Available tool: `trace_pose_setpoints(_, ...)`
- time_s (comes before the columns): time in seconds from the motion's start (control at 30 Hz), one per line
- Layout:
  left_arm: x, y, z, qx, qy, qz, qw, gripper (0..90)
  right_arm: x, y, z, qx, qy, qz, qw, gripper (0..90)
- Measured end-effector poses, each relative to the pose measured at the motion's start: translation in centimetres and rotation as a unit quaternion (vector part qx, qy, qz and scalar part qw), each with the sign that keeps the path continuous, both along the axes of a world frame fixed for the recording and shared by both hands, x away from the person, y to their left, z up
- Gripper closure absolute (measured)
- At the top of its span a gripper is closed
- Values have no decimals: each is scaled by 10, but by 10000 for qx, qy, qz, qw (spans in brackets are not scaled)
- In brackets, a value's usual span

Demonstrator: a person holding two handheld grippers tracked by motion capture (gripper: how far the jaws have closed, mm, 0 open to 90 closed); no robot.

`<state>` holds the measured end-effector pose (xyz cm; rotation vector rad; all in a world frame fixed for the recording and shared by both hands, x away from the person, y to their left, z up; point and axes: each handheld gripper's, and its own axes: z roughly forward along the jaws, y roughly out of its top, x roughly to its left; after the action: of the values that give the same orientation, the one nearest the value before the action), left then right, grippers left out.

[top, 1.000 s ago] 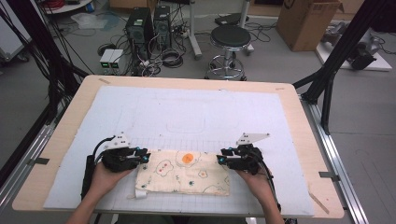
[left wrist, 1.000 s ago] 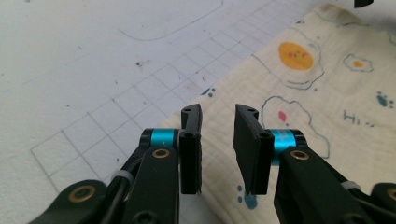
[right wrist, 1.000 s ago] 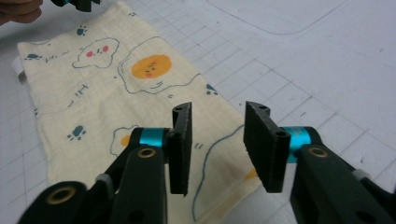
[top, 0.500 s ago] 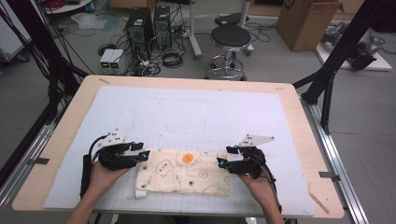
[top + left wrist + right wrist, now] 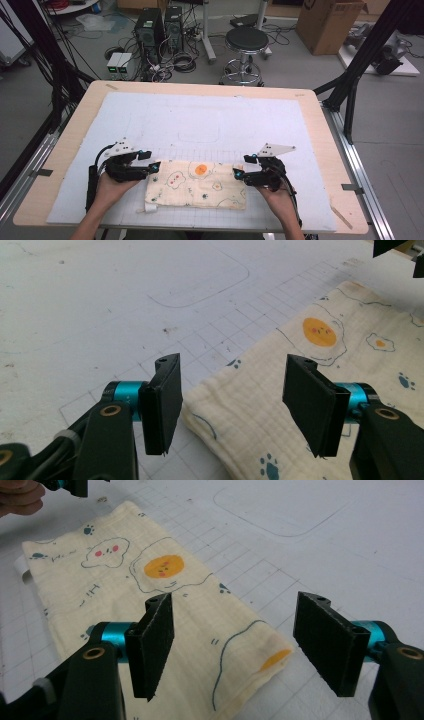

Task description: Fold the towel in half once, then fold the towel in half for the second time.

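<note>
1. Cloth [image 5: 196, 184], cream with fried-egg and paw prints, is spread folded flat on the white mat [image 5: 200, 120] in the lower middle of the high view.
2. Left gripper [image 5: 156, 166] is seen at the cloth's left end; its jaws have just been opening and stand wide, with the cloth's corner lying between them unpinched.
3. Right gripper [image 5: 239, 173] is placed at the cloth's right end; its jaws have also just been opening and are parted widely over the corner, pressing nothing.
4. No container is seen on the table [image 5: 320, 130].
</note>
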<state>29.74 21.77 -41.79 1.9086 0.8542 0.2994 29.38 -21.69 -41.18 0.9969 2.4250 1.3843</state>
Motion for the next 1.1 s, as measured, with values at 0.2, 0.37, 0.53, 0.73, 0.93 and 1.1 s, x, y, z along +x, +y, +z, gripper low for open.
trace_pose_setpoints(0.2, 0, 1, 0, -15, 22, 7, 10000, 409, 1, 1, 0, -45, -2, 13, 10000, 323)
trace_pose_setpoints(0.37, 0, 0, 0, -8, 35, 17, 10000, 409, 2, 3, 1, -138, 18, 34, 9999, 327)
trace_pose_setpoints(0.53, 2, 1, -1, 14, 35, 38, 10000, 409, 5, 2, 0, -165, -9, 17, 9999, 342)
trace_pose_setpoints(0.73, 5, 0, -3, 64, 40, 186, 9998, 424, 14, -1, -3, -235, 39, -86, 9997, 370)
trace_pose_setpoints(0.93, 14, -1, -10, 178, 159, 503, 9985, 452, 23, -4, -9, -238, 195, -233, 9993, 459)
trace_pose_setpoints(1.1, 21, 0, -16, 107, 376, 541, 9978, 500, 28, -6, -14, -311, 510, -274, 9978, 489)
